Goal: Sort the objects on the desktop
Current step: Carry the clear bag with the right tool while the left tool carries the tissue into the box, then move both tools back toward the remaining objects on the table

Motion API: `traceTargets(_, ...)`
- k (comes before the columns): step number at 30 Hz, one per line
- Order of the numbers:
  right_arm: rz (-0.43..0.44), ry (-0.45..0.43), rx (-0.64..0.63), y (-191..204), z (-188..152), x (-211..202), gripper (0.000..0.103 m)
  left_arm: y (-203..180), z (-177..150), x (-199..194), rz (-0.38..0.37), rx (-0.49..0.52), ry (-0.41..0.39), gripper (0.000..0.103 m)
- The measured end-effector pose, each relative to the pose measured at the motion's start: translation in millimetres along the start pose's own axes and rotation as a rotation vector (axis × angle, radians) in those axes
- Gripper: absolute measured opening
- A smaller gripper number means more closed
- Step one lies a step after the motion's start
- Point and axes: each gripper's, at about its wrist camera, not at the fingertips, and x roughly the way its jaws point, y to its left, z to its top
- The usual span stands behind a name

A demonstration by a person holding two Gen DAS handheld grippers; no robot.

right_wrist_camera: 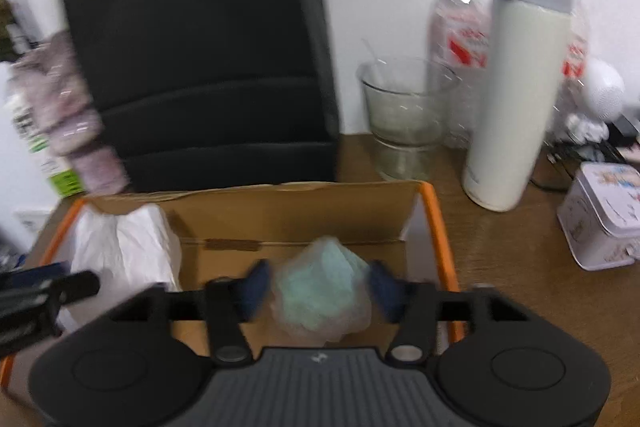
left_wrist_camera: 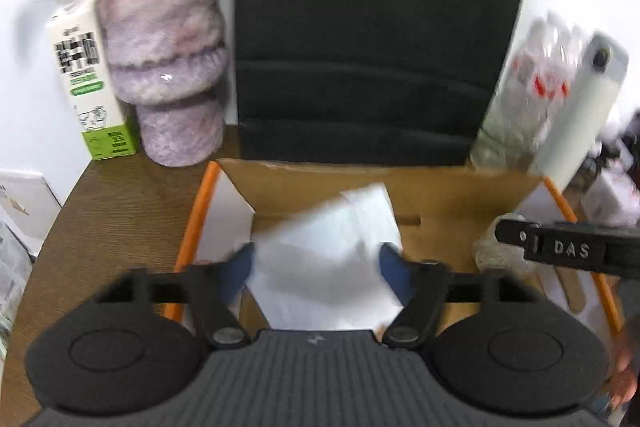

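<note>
Leftmost, a milk carton (left_wrist_camera: 94, 83) and a furry purple tumbler (left_wrist_camera: 170, 59) stand on the counter (left_wrist_camera: 116, 203) beside a black chair back (left_wrist_camera: 368, 35). Before it sits the cardboard box (right_wrist_camera: 280, 211): the left gripper (left_wrist_camera: 318, 267), fingers spread, straddles white paper (left_wrist_camera: 324, 251), while the right gripper (right_wrist_camera: 318, 287) fingers flank a pale crumpled wad (right_wrist_camera: 320, 291), whether pinching I cannot tell. Rightward stand a glass (right_wrist_camera: 404, 119), white flask (right_wrist_camera: 516, 83), and tin (right_wrist_camera: 604, 215).

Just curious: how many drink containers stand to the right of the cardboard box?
3: a glass cup, a plastic bottle behind it, and a white thermos to its right. Others may be hidden.
</note>
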Motion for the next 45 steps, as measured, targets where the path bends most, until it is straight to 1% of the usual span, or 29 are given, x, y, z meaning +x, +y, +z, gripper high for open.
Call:
traceTargets(1,-0.007,-0.015,0.010,-0.6,-0.3,-3.9,0.072,3.0,-1.0,-6.4,-0.010,-0.004,-0.016,0.075)
traceTargets(2,-0.002,-0.032,0.009,0.9,-2.5,-9.9,0.073,3.9,-1.6,-13.8,-0.018,-0.001,-0.020,0.079)
traceTargets(3,0.010,-0.045,0.007,1.6,-4.1,-17.6,0.078,5.1,-1.0,-22.4,-0.020,-0.003,-0.018,0.080)
traceTargets(4,0.021,-0.052,0.013,2.5,-6.3,-27.7,0.082,6.9,-1.0,-31.3,-0.019,-0.008,-0.022,0.080)
traceTargets(5,0.029,-0.050,0.014,3.9,-6.2,-36.9,0.082,7.6,-1.6,-42.5,-0.019,-0.007,-0.027,0.082)
traceTargets(6,0.038,-0.056,0.004,6.8,-7.1,-50.9,0.082,6.8,-2.6,-56.4,-0.023,0.000,-0.035,0.084)
traceTargets(8,0.042,-0.087,-0.021,11.3,-10.7,-79.2,0.083,5.1,-8.3,-85.3,-0.044,0.035,-0.067,0.093)
traceTargets(9,0.044,-0.110,-0.041,14.8,-15.2,-99.5,0.088,2.8,-11.1,-96.5,-0.047,0.058,-0.086,0.096)
traceTargets(10,0.044,-0.129,-0.059,18.3,-20.3,-115.4,0.095,0.6,-15.0,-109.8,-0.042,0.083,-0.105,0.098)
traceTargets(12,0.046,-0.148,-0.085,22.9,-25.8,-137.8,0.096,-3.5,-22.8,-132.8,-0.010,0.107,-0.114,0.098)
traceTargets(13,0.043,-0.152,-0.099,25.9,-31.7,-152.3,0.096,-4.7,-27.3,-142.7,0.002,0.104,-0.115,0.098)
traceTargets(15,0.045,-0.141,-0.101,23.7,-35.5,-168.6,0.096,-5.9,-41.4,-165.8,0.032,0.083,-0.132,0.100)
traceTargets(16,0.053,-0.144,-0.102,22.1,-43.3,-177.5,0.096,-5.7,-52.3,-178.4,0.044,0.070,-0.153,0.103)
traceTargets(17,0.060,-0.136,-0.101,21.8,-51.4,-187.3,0.096,-6.0,-66.4,-192.2,0.045,0.060,-0.182,0.103)
traceTargets(19,0.094,-0.146,-0.101,15.9,-80.7,-210.3,0.096,-7.2,-93.7,-213.8,0.045,0.066,-0.218,0.103)
traceTargets(21,0.129,-0.159,-0.107,8.8,-114.8,-232.7,0.097,-10.9,-126.0,-233.8,0.033,0.089,-0.240,0.103)
traceTargets(25,0.157,-0.199,-0.145,0.4,-190.4,-269.3,0.099,-18.7,-196.3,-264.3,0.008,0.100,-0.312,0.103)
traceTargets(27,0.159,-0.224,-0.152,-1.1,-225.6,-284.4,0.099,-24.0,-230.5,-271.6,0.015,0.106,-0.325,0.103)
traceTargets(30,0.150,-0.263,-0.171,-2.1,-268.5,-302.7,0.101,-26.6,-277.4,-277.9,0.024,0.094,-0.328,0.103)
traceTargets(31,0.143,-0.288,-0.167,-3.9,-283.1,-308.1,0.103,-24.3,-292.8,-277.5,0.026,0.087,-0.340,0.103)
traceTargets(32,0.136,-0.314,-0.164,-5.6,-296.5,-312.0,0.103,-22.4,-309.7,-274.8,0.037,0.074,-0.351,0.103)
traceTargets(34,0.105,-0.378,-0.149,-9.9,-323.2,-312.4,0.103,-19.6,-329.9,-266.1,0.044,0.064,-0.338,0.103)
traceTargets(36,0.072,-0.397,-0.130,-12.1,-343.2,-302.7,0.103,-21.7,-341.7,-257.5,0.041,0.092,-0.301,0.103)
traceTargets(38,0.098,-0.352,-0.141,-12.4,-351.6,-291.5,0.103,-22.2,-349.8,-253.7,0.036,0.111,-0.314,0.103)
traceTargets(41,0.141,-0.330,-0.156,-9.9,-359.8,-280.3,0.103,-19.7,-352.5,-246.6,0.032,0.096,-0.331,0.103)
traceTargets(43,0.127,-0.316,-0.151,-8.8,-363.6,-272.1,0.103,-15.5,-354.1,-240.0,0.035,0.074,-0.306,0.103)
traceTargets(45,0.121,-0.301,-0.116,-10.8,-368.1,-265.1,0.103,-10.7,-352.1,-234.2,0.031,0.050,-0.256,0.103)
